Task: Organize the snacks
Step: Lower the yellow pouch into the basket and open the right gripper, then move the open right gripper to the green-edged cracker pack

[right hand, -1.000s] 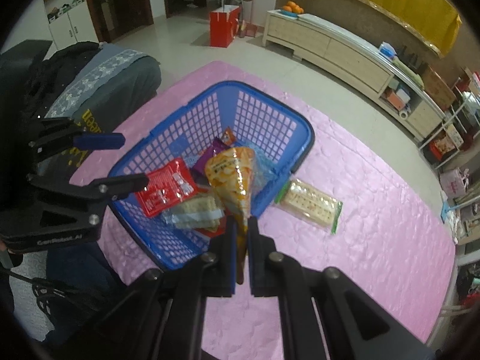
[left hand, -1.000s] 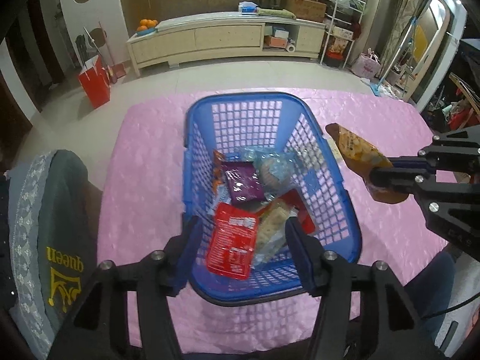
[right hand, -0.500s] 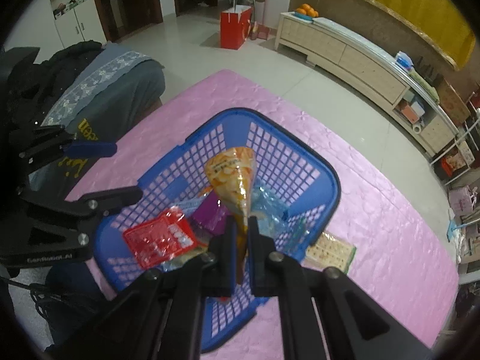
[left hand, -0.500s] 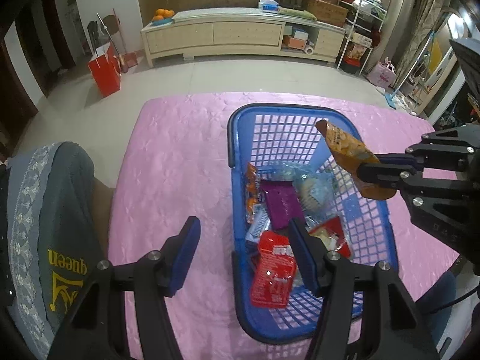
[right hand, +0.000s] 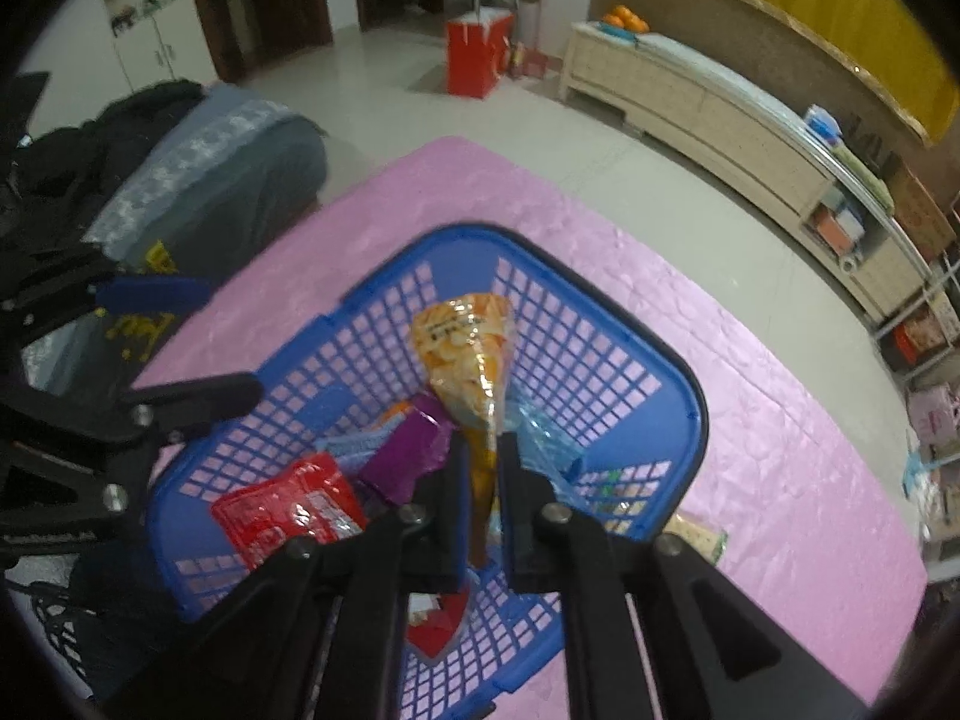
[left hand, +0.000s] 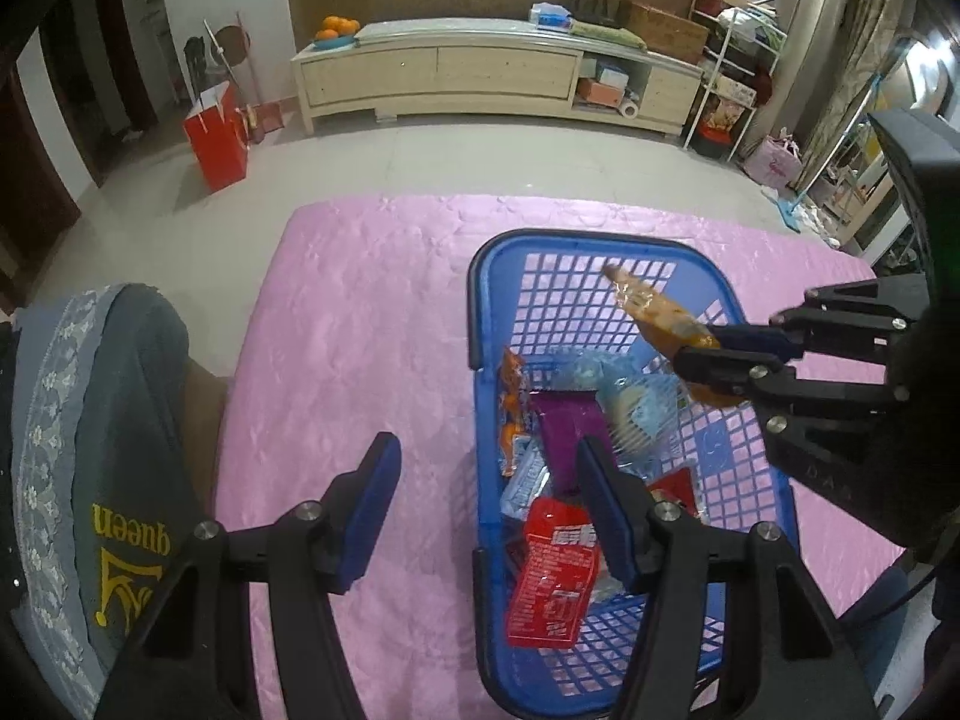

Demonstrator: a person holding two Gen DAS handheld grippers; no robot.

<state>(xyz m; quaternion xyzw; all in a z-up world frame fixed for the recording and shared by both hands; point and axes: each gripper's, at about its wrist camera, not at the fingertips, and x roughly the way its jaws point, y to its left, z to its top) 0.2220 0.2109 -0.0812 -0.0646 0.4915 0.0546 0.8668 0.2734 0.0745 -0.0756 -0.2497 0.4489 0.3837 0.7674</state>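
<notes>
A blue plastic basket [left hand: 576, 237] [right hand: 690, 396] stands on the pink table. It holds a red packet [left hand: 555, 582] [right hand: 288, 510], a purple packet [left hand: 570, 426] [right hand: 408, 450] and a clear blue bag [left hand: 636, 408]. My right gripper [right hand: 482, 444] [left hand: 696, 348] hangs over the basket. Its jaws are opening, and the narrow tail of an orange snack bag [right hand: 468, 354] [left hand: 654, 312] stands loosely between them. My left gripper [left hand: 485, 447] [right hand: 228, 339] is open and holds nothing, hovering over the basket's left wall.
A flat cracker pack [right hand: 696, 537] lies on the pink cloth [left hand: 360, 330] just right of the basket. A grey cushion [left hand: 90, 450] with yellow lettering sits at the table's left edge. Beyond are a pale sideboard [left hand: 480, 78] and a red bag [left hand: 216, 138].
My right gripper carried the orange bag from the basket's right side to above its middle, and its jaws have parted a little. My left gripper shifted left, off the basket's centre.
</notes>
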